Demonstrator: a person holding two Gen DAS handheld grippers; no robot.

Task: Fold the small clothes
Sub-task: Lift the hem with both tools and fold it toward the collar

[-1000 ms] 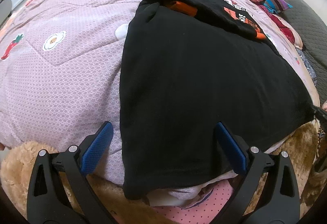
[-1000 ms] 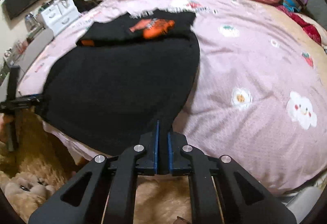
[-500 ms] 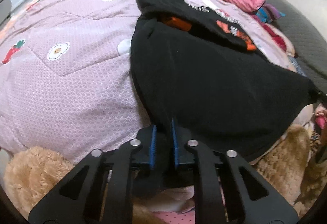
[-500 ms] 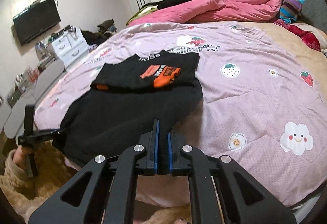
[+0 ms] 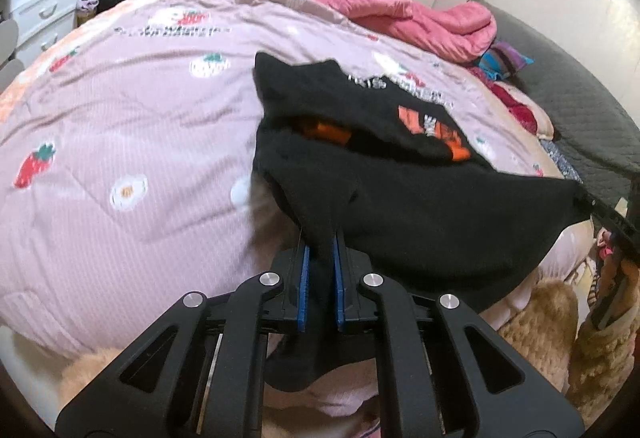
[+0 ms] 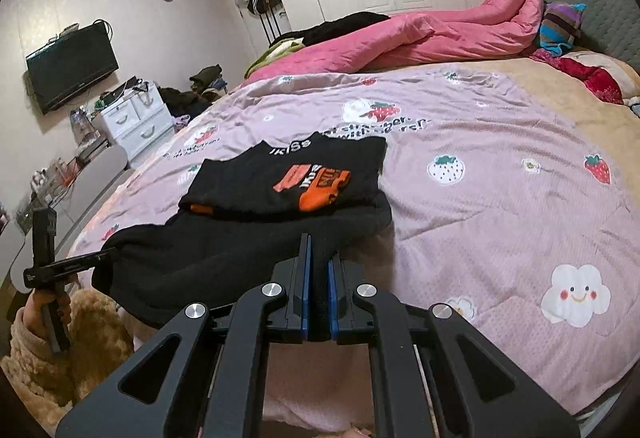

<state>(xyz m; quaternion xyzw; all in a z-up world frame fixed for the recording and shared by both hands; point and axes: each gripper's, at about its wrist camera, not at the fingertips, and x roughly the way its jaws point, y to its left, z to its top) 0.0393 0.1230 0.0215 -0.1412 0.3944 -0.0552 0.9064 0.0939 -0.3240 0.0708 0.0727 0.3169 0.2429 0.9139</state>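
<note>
A black garment (image 5: 432,222) with an orange print lies on the pink bedspread (image 5: 132,126), its far part folded over so the print (image 6: 316,184) faces up. My left gripper (image 5: 319,250) is shut on the garment's near left corner and holds it off the bed. My right gripper (image 6: 318,262) is shut on the near right corner (image 6: 320,250). The near hem (image 6: 208,262) hangs stretched between them above the bed edge. The right gripper shows at the far right of the left wrist view (image 5: 600,206); the left gripper shows at the left of the right wrist view (image 6: 100,258).
A rolled pink duvet (image 6: 432,34) and striped pillow (image 6: 560,22) lie at the back of the bed. White drawers (image 6: 132,122) and a wall TV (image 6: 72,70) stand to the left. My fluffy tan sleeves (image 5: 592,350) are below the bed edge.
My left gripper went from open around the hem to shut on the left corner. Both grippers have lifted the near hem up off the bed and pulled it taut.
</note>
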